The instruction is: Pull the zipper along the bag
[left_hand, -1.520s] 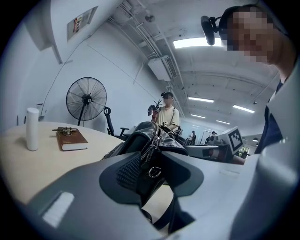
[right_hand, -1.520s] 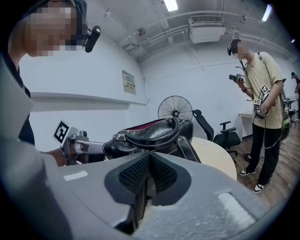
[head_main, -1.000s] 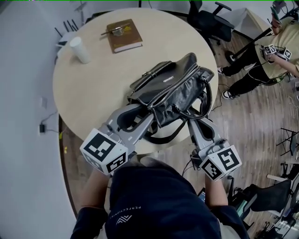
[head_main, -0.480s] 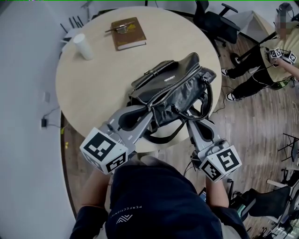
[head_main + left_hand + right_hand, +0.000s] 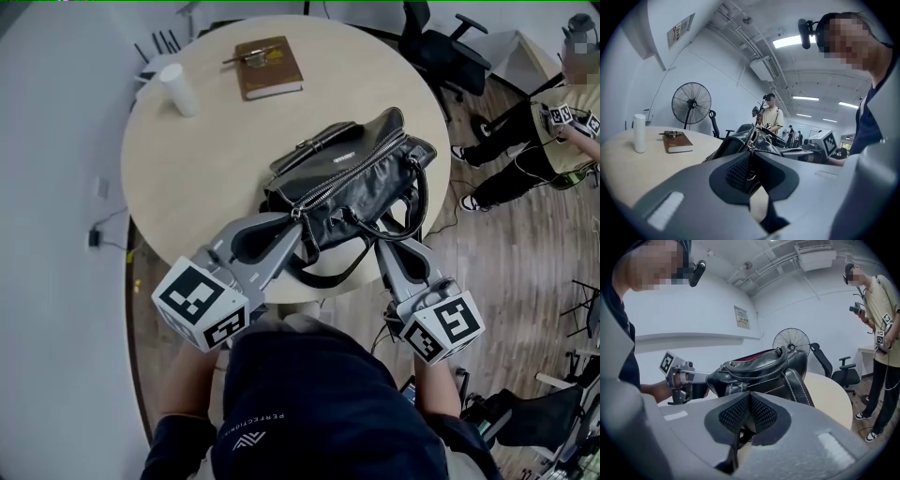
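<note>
A black leather bag (image 5: 349,208) lies on the round table (image 5: 187,169), its metal zipper (image 5: 349,172) running along the top. My left gripper (image 5: 295,217) is at the zipper's near-left end. Its jaws have just been closing, and the pads now pinch the metal zipper pull (image 5: 751,176). My right gripper (image 5: 380,242) is shut at the bag's near-right end, on the thin black strap (image 5: 330,274) that hangs below its pads. In the right gripper view the bag (image 5: 759,376) rises just beyond the jaws, with the left gripper (image 5: 689,378) to its left.
A brown book (image 5: 267,67) and a white cup (image 5: 178,89) sit at the table's far side. The table's front edge is just under both grippers. An office chair (image 5: 450,52) and a standing person (image 5: 562,122) are to the right. A fan (image 5: 691,103) stands behind.
The left gripper's jaws have narrowed onto the zipper end and its marker cube has drifted slightly left. The bag and the right gripper keep their places.
</note>
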